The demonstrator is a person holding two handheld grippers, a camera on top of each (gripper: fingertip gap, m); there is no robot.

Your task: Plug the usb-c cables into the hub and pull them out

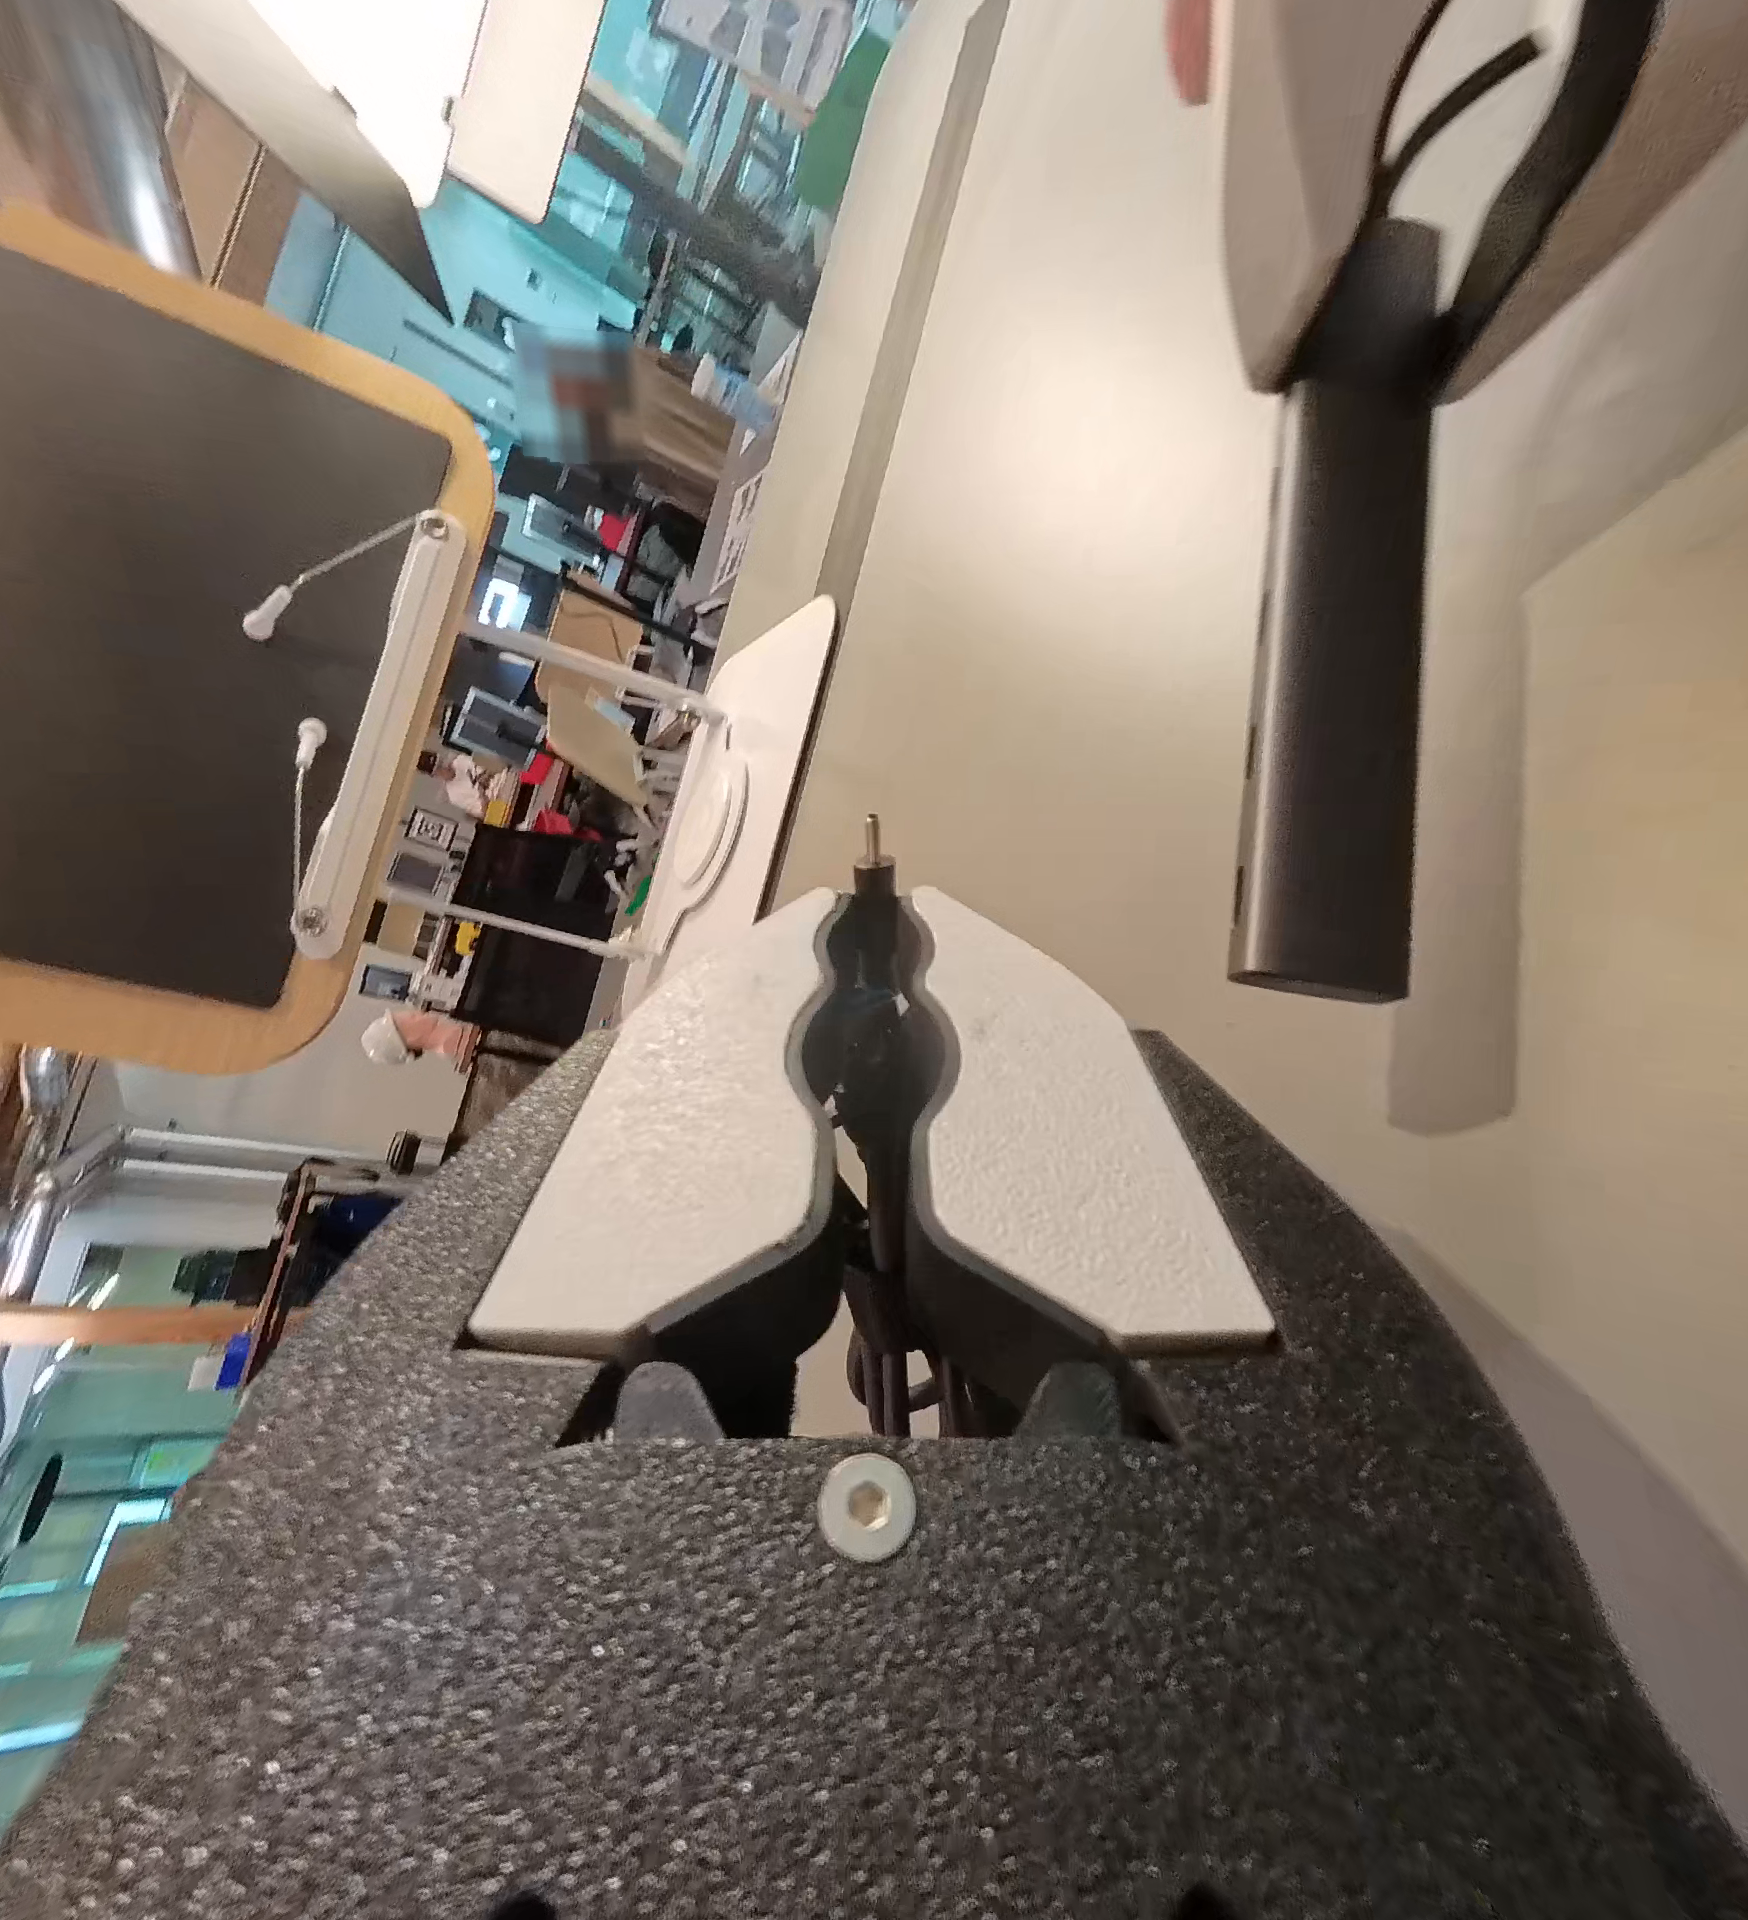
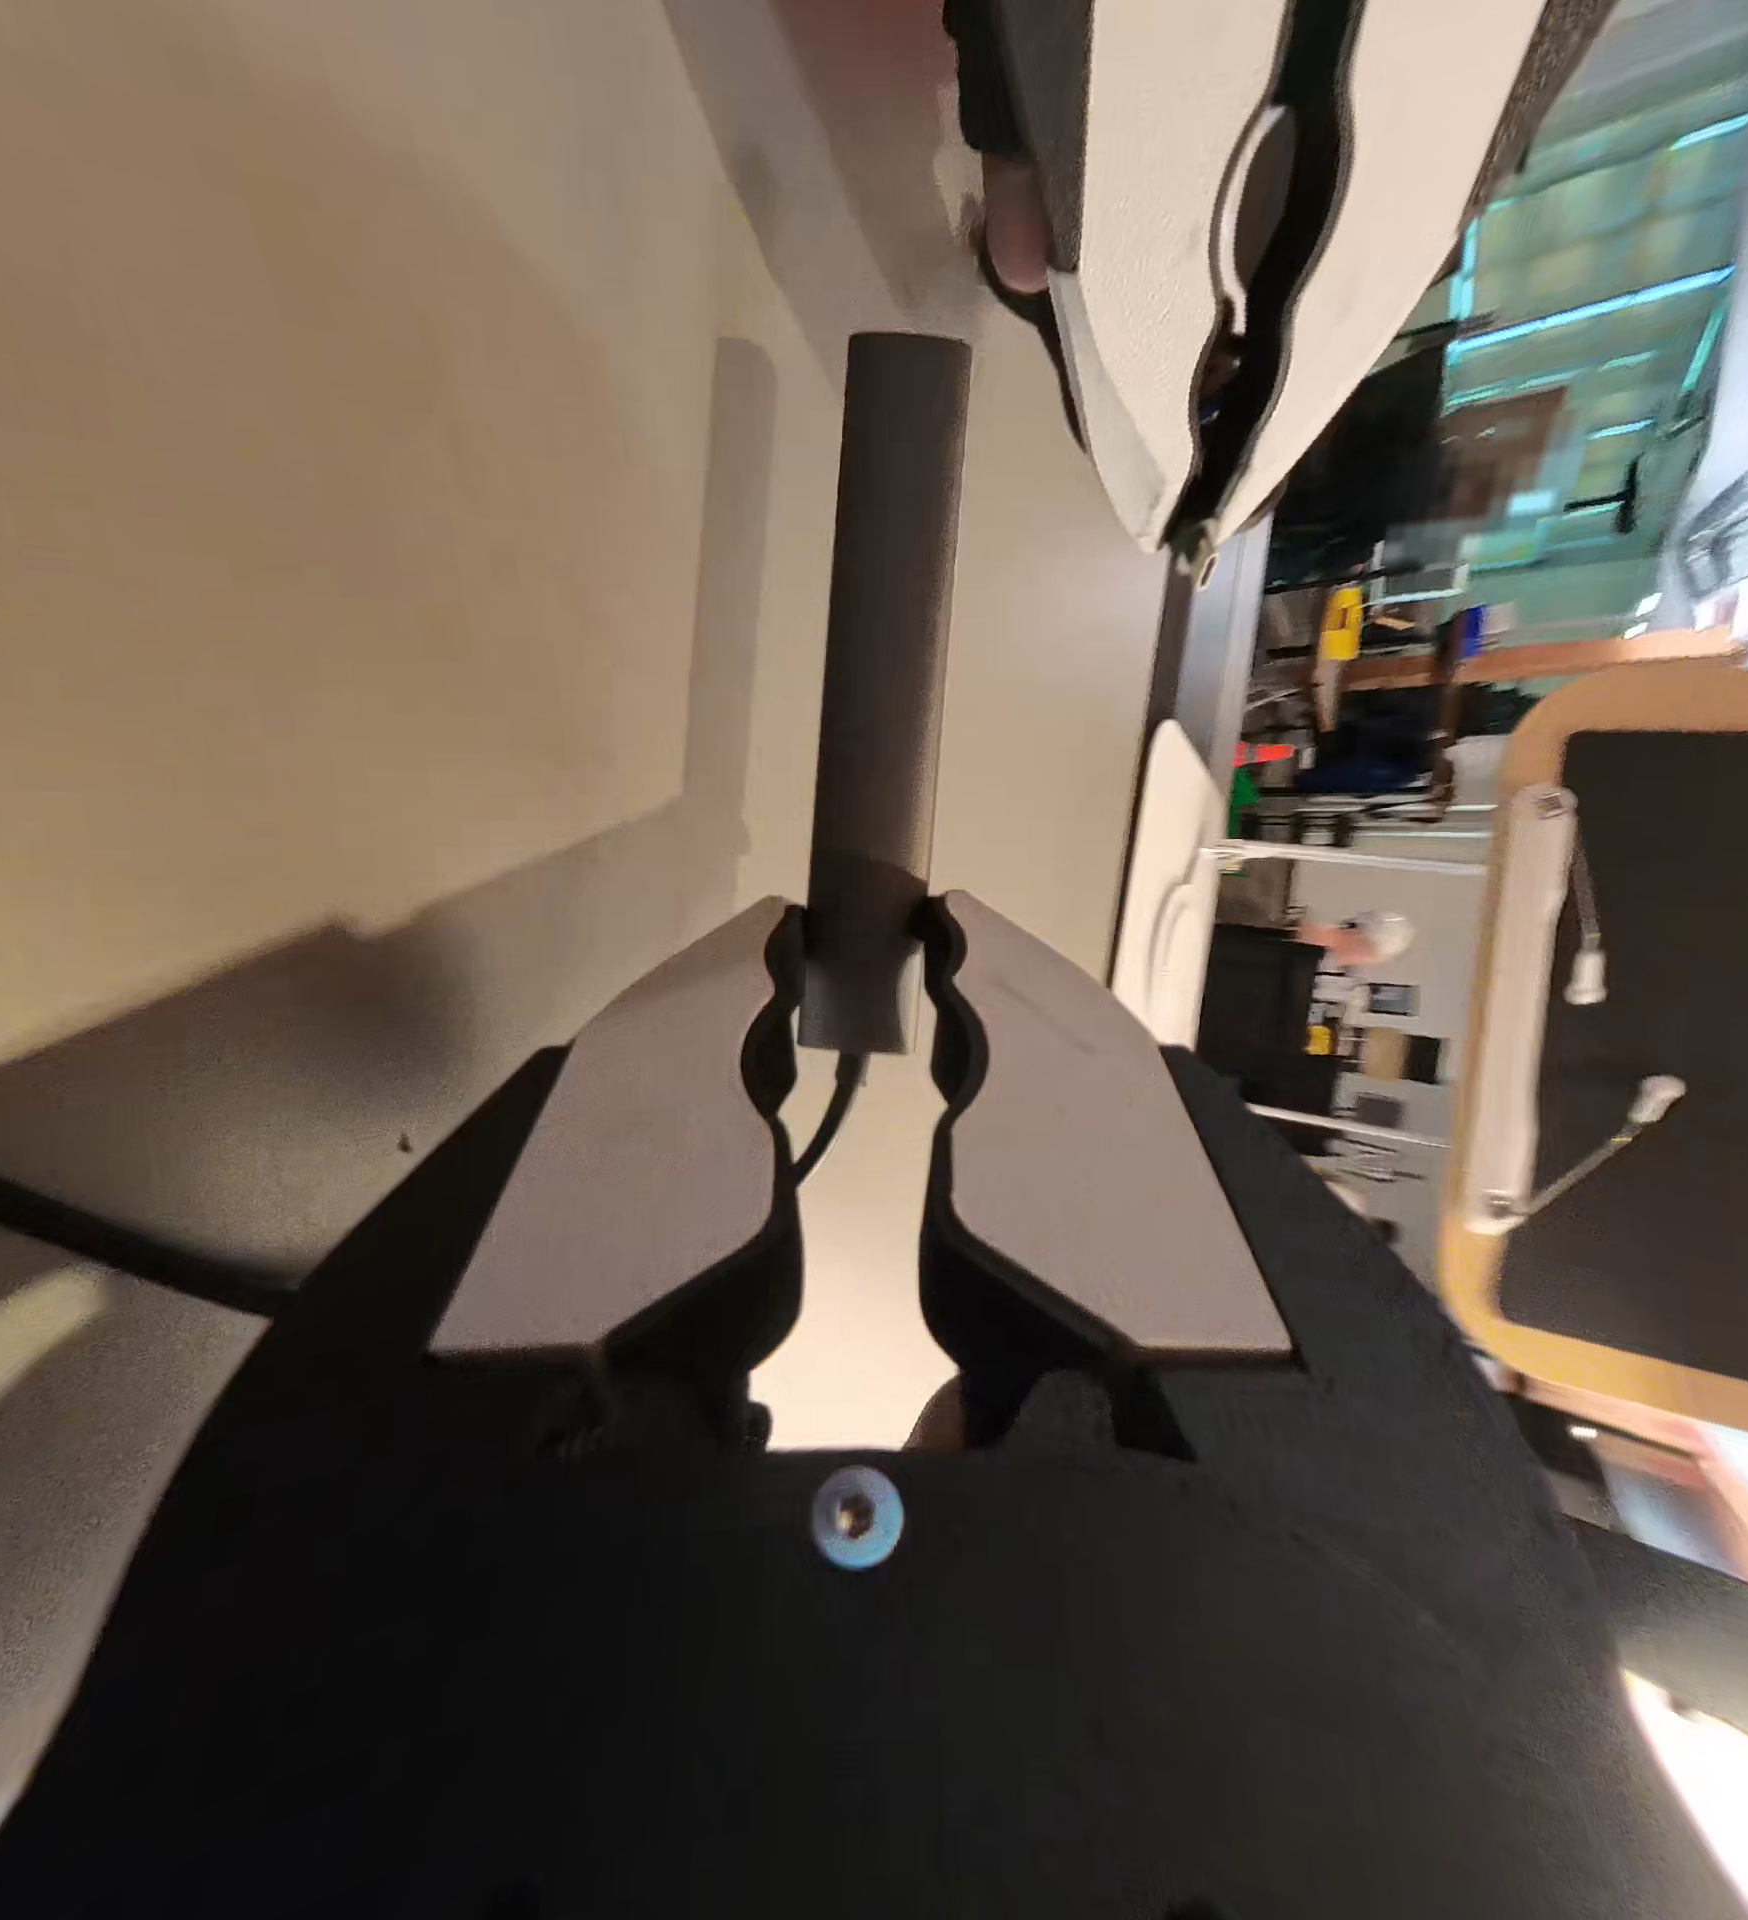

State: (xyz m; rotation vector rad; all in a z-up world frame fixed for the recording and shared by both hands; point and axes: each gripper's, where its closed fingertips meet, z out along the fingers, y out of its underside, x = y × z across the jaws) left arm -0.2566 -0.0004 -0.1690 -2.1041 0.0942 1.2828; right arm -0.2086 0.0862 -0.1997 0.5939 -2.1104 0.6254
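Left wrist view: the left gripper (image 1: 868, 914) has its two pale fingers (image 1: 714, 1122) pressed together on a black usb-c cable (image 1: 885, 1174), whose metal plug tip (image 1: 868, 837) pokes out just past the fingertips. The plug points into open air over the cream tabletop (image 1: 1088, 540), well apart from the dark grey hub (image 1: 1337, 665), which hangs to the right in the grip of the right gripper (image 1: 1410, 270). One hub and one held cable show here.

Right wrist view: the right gripper (image 2: 865, 925) is partly closed, its fingertips clamped on the near end of the hub (image 2: 885, 644), which runs straight ahead above the tabletop (image 2: 330, 468). A thin cable (image 2: 828, 1122) leaves the hub's near end between the fingers. The left gripper (image 2: 1223, 343) hovers at upper right, near the hub's far end but not touching it.

A wood-rimmed black board (image 1: 153, 623) stands past the table edge, carrying two white tethered plugs (image 1: 267, 621).
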